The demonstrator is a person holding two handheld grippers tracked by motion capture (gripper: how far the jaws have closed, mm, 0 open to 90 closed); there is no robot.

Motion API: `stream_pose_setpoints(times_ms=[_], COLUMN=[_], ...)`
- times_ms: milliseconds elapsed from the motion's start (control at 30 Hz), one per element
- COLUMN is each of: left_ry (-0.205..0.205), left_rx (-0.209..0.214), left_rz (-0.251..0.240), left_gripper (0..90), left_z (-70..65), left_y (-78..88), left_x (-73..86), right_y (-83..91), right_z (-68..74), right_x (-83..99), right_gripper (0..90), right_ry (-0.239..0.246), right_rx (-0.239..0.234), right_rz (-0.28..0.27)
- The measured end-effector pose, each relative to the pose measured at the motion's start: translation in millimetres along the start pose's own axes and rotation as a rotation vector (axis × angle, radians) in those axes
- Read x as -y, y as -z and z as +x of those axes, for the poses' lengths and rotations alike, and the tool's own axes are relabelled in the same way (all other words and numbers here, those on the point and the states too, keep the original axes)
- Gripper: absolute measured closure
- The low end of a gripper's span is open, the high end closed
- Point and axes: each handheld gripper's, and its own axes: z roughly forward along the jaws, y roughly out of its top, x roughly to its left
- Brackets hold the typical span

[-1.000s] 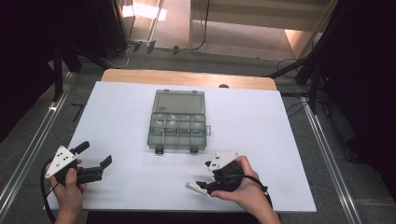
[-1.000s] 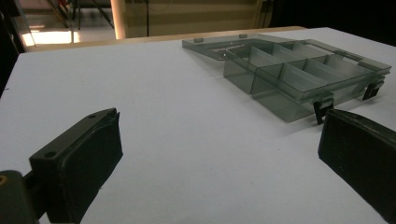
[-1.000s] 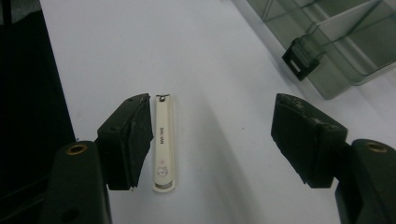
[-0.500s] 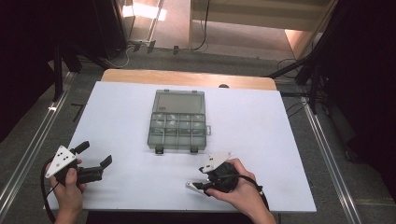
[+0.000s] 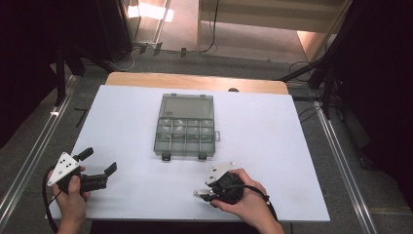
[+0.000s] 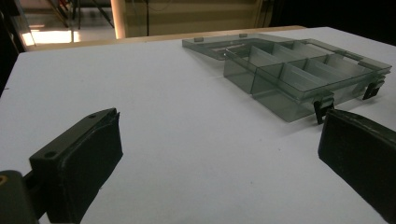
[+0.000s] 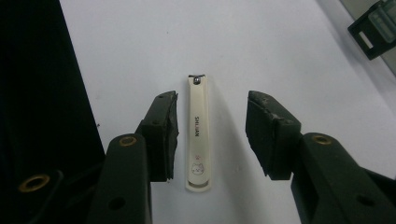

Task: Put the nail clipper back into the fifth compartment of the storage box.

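Overhead, my two hands work at the near edge of a white table point(image 5: 272, 126), each holding a two-jaw gripper. My right gripper point(image 7: 212, 135) points down at the tabletop with its jaws parted, and a cream nail clipper point(image 7: 197, 133) lies flat on the white surface between them, nearer the left-hand jaw in the right gripper view and touching neither jaw that I can see. The clipper bears small lettering along its lever and a tiny cat face near one end; its metal pivot end points away from my hand. From above, my right hand point(image 5: 243, 197) covers most of that gripper near the table's front edge, just in front of the box. My left gripper point(image 5: 100, 168) hovers at the front left corner, jaws spread wide and holding nothing, well apart from the box. A smoky clear compartment box point(image 5: 186, 126) sits mid-table, lid closed, two dark latches facing me.
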Motion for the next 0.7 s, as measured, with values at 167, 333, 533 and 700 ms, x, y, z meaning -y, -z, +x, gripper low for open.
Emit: stream_pose_setpoints(times_ms=[167,333,533,700], left_ry=[0.0,0.002,0.0,0.003], left_rx=[-0.002,-0.003,-0.003,-0.004], left_rz=[0.0,0.0,0.0,-0.002], left_gripper=[0.0,0.0,0.0,0.0], left_z=[0.0,0.0,0.0,0.1], left_y=[0.3,0.4,0.1,0.4], left_x=[-0.1,-0.2,-0.1,-0.1], right_y=[-3.1,-6.6,-12.0,-17.8], right_z=[0.7,1.2,3.0,6.0], right_x=[-0.2,-0.5,-2.5,-4.6], right_gripper=[61.6,65.0,69.7,72.5], right_ry=[-0.008,-0.022,-0.026,-0.039], right_rx=[-0.023,-0.032,-0.043,-0.026], right_rz=[0.017,0.041,0.049,0.06])
